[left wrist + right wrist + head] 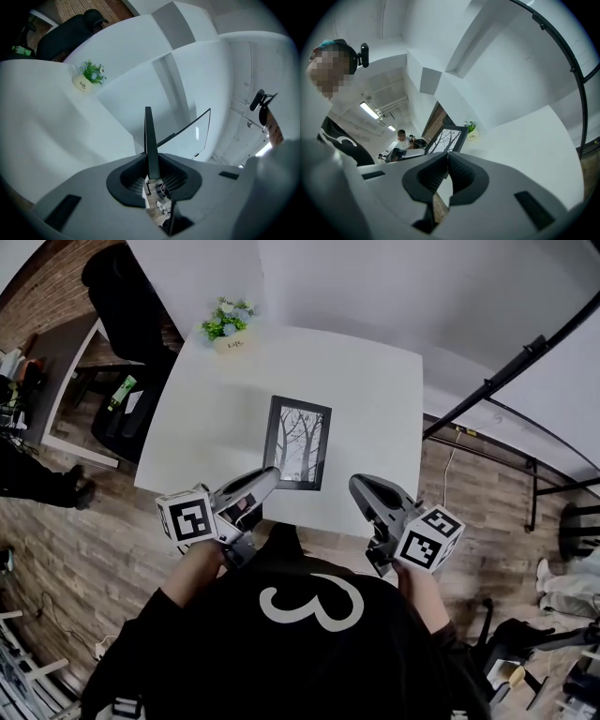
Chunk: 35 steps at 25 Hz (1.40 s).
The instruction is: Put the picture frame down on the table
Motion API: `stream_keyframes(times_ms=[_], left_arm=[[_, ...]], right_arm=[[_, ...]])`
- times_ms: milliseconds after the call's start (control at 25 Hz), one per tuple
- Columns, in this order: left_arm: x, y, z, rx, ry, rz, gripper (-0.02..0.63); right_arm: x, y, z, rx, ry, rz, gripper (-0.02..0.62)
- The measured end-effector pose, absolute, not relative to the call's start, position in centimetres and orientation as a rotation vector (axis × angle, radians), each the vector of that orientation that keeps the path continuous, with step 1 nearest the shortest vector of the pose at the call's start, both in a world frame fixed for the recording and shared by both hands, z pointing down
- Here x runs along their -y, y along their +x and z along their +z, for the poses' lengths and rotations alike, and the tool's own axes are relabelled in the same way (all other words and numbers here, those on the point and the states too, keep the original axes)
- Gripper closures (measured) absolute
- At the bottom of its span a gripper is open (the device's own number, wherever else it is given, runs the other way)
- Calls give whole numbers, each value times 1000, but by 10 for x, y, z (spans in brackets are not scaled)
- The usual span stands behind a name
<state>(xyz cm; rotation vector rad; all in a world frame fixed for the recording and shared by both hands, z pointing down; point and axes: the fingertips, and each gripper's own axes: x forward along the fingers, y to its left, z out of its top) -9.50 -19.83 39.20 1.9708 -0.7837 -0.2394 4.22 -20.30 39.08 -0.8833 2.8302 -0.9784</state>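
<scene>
Picture frame (298,442): black-edged, with a print of bare trees, over the near half of the tabletop and close to its front edge. Its lower left corner is in the left gripper. No view shows whether it touches the surface.
Left gripper (270,474): jaws closed on the frame's thin dark edge. In the left gripper view that edge stands as a narrow strip between the pads, with the glass spreading off to the right.
Right gripper (359,486): jaws brought together at the tips with nothing between them. It hangs at the tabletop's front edge, just right of the frame and apart from it.
Tabletop (375,399): white and square, bare around the frame.
Potted plant (228,324): small white pot with green leaves and pale flowers at the far left corner, well apart from the frame.
Chair (127,296): black, beyond the far left corner.
Floor (103,549): wood planks.
</scene>
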Motion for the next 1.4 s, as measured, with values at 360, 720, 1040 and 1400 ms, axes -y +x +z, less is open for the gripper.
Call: stream_keyframes(times_ms=[360, 720, 1040, 1400], left_arm=[[239, -110, 421, 797, 1924, -171, 525], [275, -116, 448, 803, 1910, -80, 525], [294, -110, 480, 788, 1889, -4, 525], [298, -110, 515, 781, 1823, 42, 525]], right_arm=[[239, 31, 403, -2804, -904, -1031, 572], [266, 25, 422, -2771, -933, -1106, 572], [283, 37, 432, -2753, -1024, -1119, 572], [291, 45, 446, -2749, -1071, -1160, 572]])
